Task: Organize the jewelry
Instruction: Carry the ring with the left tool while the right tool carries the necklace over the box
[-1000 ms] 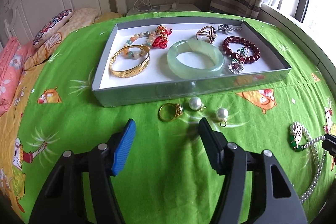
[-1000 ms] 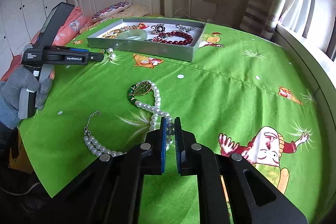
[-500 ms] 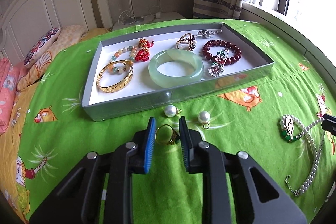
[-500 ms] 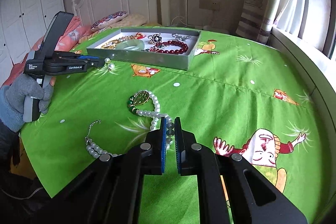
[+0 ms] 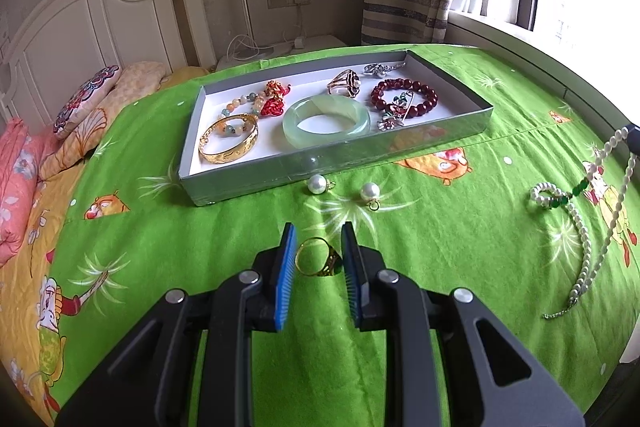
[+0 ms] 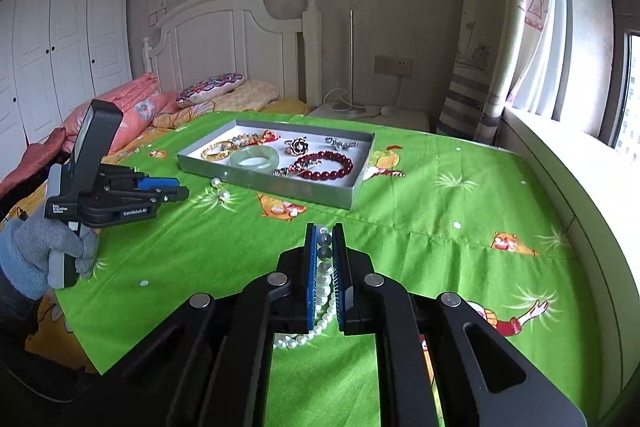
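left gripper (image 5: 318, 259) fingers clamping gold ring (image 5: 319, 257) above bed | right gripper (image 6: 324, 259) fingers gripping pearl necklace (image 6: 325, 291), its tail trailing on bed | advice: lifting necklace fully clear, carrying both to tray (image 5: 448, 135), releasing low into bare spots

The bedsheet (image 5: 224, 235) is bright green with cartoon figures and white starbursts. On it, the grey tray (image 5: 320, 167) has a white floor bearing a pale green bangle (image 5: 326, 121), a gold bangle (image 5: 228, 143) and a dark red bead bracelet (image 5: 404, 99). Beside the tray lie two white pearls (image 5: 318, 183).
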### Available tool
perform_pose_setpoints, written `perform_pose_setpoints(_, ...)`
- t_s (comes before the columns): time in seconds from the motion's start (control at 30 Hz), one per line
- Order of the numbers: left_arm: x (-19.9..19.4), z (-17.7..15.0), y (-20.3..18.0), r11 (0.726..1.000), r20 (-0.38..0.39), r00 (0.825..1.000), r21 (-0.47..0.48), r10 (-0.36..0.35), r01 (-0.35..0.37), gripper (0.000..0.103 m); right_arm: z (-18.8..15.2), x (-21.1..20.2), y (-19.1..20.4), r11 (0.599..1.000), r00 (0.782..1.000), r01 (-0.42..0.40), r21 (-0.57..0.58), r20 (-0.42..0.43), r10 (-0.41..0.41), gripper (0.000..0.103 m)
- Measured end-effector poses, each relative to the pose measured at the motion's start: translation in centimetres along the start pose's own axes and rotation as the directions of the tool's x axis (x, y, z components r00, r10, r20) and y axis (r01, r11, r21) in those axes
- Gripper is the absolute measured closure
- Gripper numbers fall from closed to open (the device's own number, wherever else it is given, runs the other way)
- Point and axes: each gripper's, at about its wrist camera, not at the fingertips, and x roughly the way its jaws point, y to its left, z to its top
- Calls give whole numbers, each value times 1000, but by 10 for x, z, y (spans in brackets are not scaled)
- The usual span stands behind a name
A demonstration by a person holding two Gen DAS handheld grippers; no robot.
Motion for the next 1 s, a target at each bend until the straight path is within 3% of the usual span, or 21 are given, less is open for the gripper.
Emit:
perform_pose_setpoints(0.37, -12, 13, -7, 1000, 38, 999, 14, -19, 19, 81, 41, -18, -3, 999, 994, 33, -43, 107, -29, 94)
perform_pose_setpoints(0.7, -16, 55, -14, 998, 75, 996, 54, -38, 34, 81, 97, -30, 0, 992, 975, 70, -104, 216, -46, 94)
perform_pose_setpoints(1.0, 4, 91, -3, 998, 69, 996, 20, -57, 56, 81, 157, -22, 1, 988, 955, 82, -127, 293, -41, 94)
